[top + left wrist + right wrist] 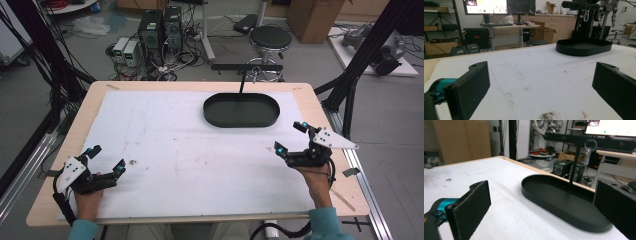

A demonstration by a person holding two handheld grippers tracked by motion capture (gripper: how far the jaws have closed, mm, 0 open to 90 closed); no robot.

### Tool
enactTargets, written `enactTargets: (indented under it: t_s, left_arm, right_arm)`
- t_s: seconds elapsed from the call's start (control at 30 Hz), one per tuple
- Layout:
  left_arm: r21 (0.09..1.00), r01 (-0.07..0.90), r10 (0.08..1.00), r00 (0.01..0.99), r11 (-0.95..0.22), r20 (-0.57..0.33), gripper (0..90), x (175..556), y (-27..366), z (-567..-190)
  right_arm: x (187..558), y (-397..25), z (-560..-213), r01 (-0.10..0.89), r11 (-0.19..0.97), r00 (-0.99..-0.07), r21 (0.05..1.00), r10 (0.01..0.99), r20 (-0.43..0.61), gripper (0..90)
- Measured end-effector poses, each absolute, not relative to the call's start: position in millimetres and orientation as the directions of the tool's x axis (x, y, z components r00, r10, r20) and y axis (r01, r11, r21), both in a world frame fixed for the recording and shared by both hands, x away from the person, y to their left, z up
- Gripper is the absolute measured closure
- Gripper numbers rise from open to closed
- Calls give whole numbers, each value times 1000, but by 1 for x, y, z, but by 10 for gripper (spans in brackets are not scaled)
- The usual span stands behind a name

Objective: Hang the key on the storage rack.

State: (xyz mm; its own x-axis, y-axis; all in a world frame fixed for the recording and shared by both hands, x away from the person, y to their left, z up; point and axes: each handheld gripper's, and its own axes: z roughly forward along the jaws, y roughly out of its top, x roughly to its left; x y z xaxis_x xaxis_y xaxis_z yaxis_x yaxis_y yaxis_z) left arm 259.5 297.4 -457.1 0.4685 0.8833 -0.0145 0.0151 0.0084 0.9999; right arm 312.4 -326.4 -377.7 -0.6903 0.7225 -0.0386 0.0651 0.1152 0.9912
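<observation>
With both the left claw [105, 161] and right claw [290, 137] spread wide and holding nothing, the shallow black oval plastic tray [241, 110] at 1 o'clock on the white-covered counter [165, 150] looks light, rigid and slick, best pinched at its thin rim.

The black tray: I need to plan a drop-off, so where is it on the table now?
In the high view the black tray lies empty on the white mat's far side, right of centre, nearer the right claw.

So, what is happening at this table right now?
A person holds the left gripper and the right gripper above a white mat, one near each front corner. Both have their jaws open and hold nothing. An empty black oval tray sits at the far side, untouched.
</observation>
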Motion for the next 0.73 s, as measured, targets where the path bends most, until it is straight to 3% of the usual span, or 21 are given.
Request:
enactTargets:
  t_s: [0.4,0.73]
  left_arm:
    - [1000,9,883,469,8,-12,18,259,297,-457]
    - [1000,6,884,468,9,-11,18,259,297,-457]
  right_arm:
    - [291,-340,-449,55,47,-646,997,763,0,6]
    - [291,-340,-455,56,49,-646,997,763,-1,6]
